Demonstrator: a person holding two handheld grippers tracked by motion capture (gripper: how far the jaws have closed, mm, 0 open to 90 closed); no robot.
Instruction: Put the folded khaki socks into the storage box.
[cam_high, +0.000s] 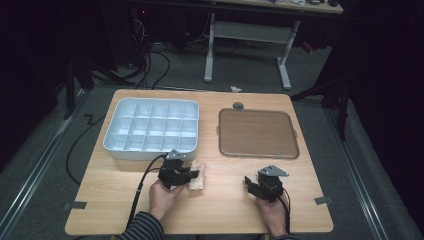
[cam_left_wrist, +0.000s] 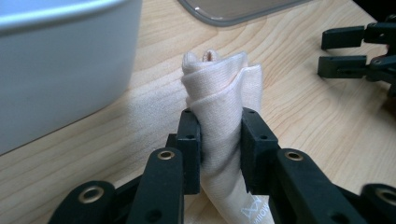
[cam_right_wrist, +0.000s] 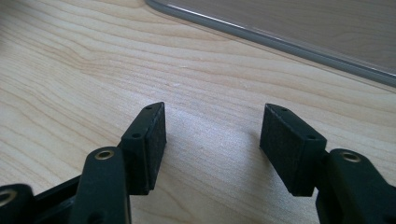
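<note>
Bare tabletop (cam_high: 225, 200) lies between both tongs; the compartment box (cam_high: 151, 128) blocks beyond the left.

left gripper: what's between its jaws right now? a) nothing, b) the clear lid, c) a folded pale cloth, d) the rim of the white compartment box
c: in the left gripper view the left gripper has both pads pressed against a folded pale cloth, which bunches up between them above the wooden table.

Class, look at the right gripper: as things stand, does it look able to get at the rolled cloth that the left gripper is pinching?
Probably yes. The right gripper stands open with nothing between its jaws, and bare table lies between it and the rolled cloth. The left gripper clamps the roll's lower part, but its upper part is free.
</note>
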